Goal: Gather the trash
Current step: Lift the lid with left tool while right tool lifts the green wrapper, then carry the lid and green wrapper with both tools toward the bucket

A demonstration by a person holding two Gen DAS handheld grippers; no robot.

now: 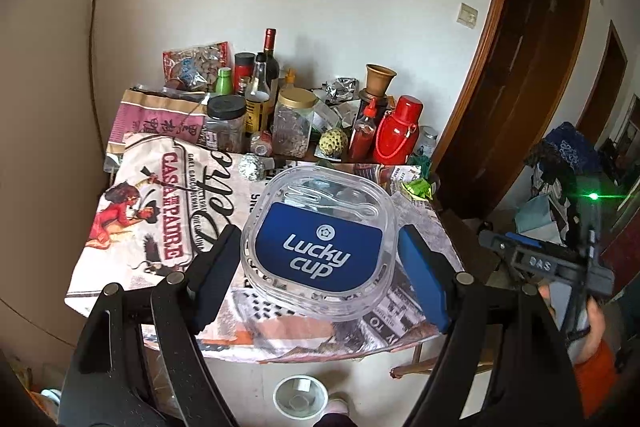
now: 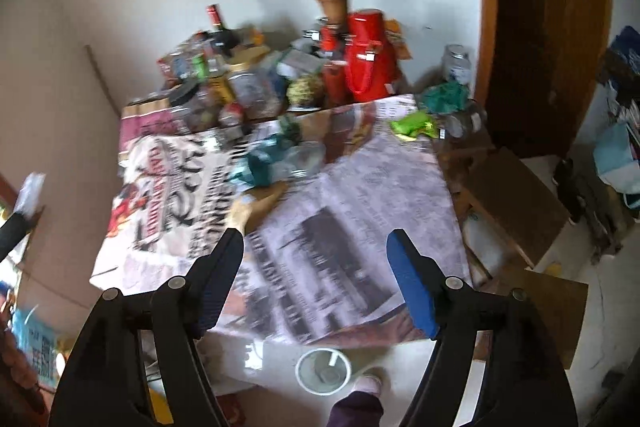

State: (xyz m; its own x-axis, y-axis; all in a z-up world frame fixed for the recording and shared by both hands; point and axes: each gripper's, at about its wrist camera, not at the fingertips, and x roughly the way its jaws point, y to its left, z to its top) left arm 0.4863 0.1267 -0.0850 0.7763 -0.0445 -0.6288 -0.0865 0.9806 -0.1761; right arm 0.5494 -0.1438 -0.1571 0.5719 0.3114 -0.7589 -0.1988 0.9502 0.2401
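Clear plastic, a lidded container [image 1: 318, 247] with a blue "Lucky cup" label sits between the left gripper's [image 1: 318, 261] fingers, gripped by its sides above the worktop [image 1: 132, 227]. The right gripper [image 2: 316, 277] hangs over the worktop's newspaper-print cloth, fingers wide apart, nothing between them. On the floor below stands a white cup [image 2: 323, 371].
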